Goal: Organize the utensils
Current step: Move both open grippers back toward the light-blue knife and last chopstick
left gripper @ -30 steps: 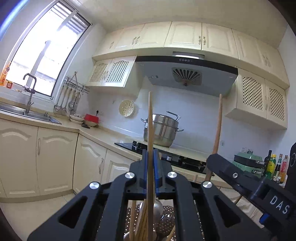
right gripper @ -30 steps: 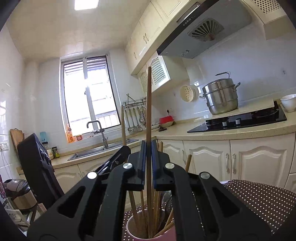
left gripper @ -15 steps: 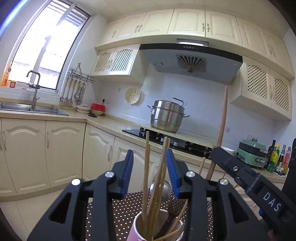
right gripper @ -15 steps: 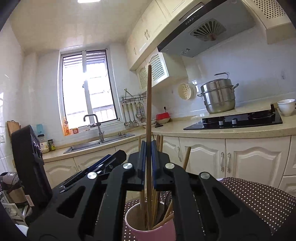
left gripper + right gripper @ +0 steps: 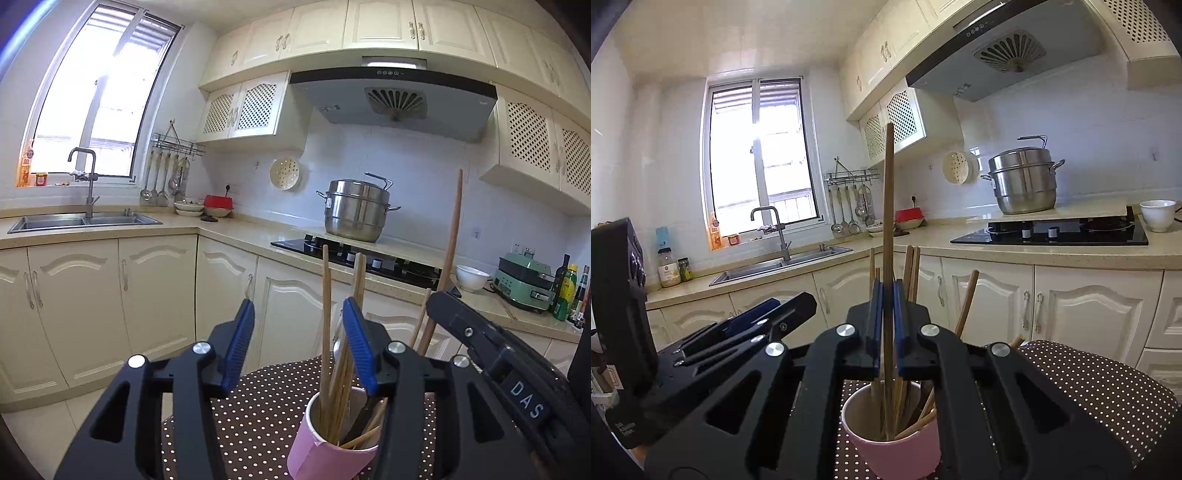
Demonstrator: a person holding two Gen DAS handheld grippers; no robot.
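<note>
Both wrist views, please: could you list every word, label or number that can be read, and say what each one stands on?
"DAS": white letters on the black body of the right gripper.
Small pale print on the black body of the left gripper: too blurred to read.
Labels on the bottles at the window sill and at the counter end: too small to read.
Range hood control marks: too small to read.

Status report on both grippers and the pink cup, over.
Left gripper jaws opening, gripping nothing. Right gripper shut on long chopstick over pink cup. Nothing blocking.
</note>
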